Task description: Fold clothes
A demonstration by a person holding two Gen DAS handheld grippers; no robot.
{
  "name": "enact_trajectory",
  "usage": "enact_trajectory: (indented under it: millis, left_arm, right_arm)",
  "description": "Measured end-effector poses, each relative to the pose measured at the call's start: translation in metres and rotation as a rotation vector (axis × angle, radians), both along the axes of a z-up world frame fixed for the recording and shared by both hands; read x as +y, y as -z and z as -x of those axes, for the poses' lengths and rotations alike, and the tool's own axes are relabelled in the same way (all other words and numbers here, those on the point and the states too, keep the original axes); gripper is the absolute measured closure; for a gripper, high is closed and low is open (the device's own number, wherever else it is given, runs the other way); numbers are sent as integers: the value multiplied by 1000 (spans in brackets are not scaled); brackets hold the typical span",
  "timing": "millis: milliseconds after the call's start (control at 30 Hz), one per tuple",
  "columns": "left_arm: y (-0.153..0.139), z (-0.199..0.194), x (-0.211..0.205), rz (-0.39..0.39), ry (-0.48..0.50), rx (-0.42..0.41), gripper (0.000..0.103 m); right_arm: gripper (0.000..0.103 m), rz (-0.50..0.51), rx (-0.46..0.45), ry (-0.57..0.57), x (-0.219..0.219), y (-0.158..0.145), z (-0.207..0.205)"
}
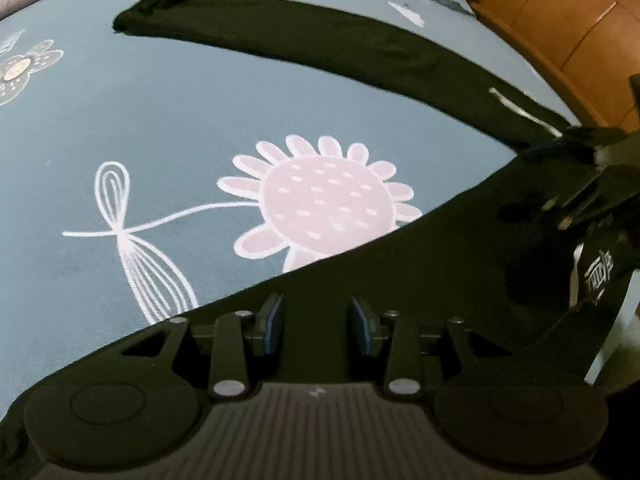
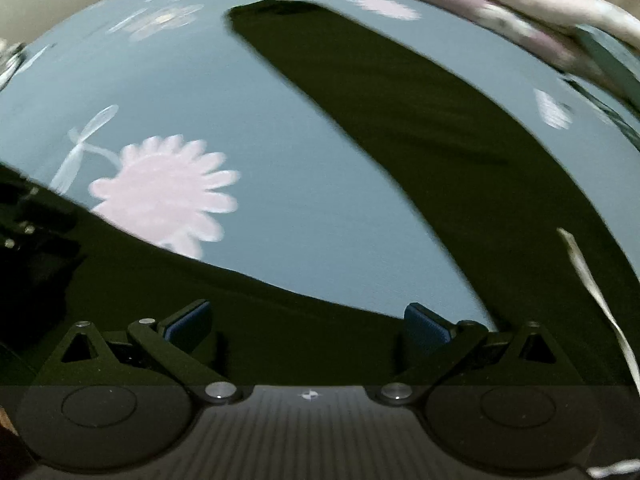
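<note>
Below, dark trousers (image 1: 360, 60) lie spread across a blue flowered bed sheet (image 1: 160, 120).
Nearest, the left hand-held gripper (image 1: 318, 326) hovers over black cloth, pads parted, grasping nothing; the right hand-held gripper (image 2: 308, 324) gapes wide, likewise released; farther off, one leg stretches away.

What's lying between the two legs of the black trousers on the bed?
Only bedsheet: a blue stretch printed with a pink flower between the black trousers' legs. Nothing else lies there. Both wrist views show it.
</note>
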State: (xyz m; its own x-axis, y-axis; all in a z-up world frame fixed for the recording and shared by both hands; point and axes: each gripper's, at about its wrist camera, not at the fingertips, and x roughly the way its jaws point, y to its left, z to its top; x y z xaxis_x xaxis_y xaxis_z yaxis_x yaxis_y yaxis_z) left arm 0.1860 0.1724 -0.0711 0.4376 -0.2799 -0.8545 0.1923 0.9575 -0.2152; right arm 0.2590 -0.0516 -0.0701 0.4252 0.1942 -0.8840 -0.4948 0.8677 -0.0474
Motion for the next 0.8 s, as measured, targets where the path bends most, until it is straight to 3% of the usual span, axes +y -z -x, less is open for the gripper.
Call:
enact_trajectory:
  millis: [200, 433, 600, 800]
  left_arm:
    - [-10, 30, 25, 0, -86, -2, 61]
    - [0, 45, 59, -24, -247, 14, 59]
    - [7, 36, 75, -48, -291, -13, 59]
    - [-14, 49, 86, -60, -292, -25, 56]
  right_arm:
    - [0, 8, 70, -65, 39, 22, -10]
    - [0, -10, 91, -48, 42, 24, -18]
    - [0, -7, 91, -40, 42, 25, -17]
    - [0, -4, 91, -35, 43, 27, -18]
